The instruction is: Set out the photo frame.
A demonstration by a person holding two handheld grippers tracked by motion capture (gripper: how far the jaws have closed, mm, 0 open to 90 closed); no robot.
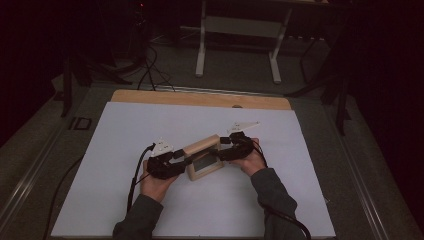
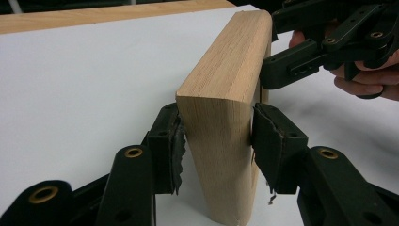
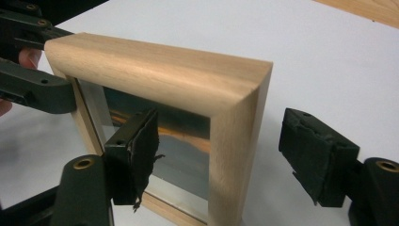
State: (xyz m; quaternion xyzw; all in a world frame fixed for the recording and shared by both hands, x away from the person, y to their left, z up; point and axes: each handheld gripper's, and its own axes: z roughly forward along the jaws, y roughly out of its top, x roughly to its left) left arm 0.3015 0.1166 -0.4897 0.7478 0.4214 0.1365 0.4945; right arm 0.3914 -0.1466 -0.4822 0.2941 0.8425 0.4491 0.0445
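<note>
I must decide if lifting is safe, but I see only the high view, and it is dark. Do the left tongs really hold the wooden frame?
Observer: Yes. In the left gripper view, the left tongs clamp the frame, with their pads pressing on opposite faces of one side.
Operator: And the right tongs?
Observer: Open. In the right gripper view, the right tongs straddle another side of the frame, and the outer pad stands clear of the wood.
Operator: Is the frame glazed?
Observer: Yes, it has a pane, with a dusky orange picture behind it.
</note>
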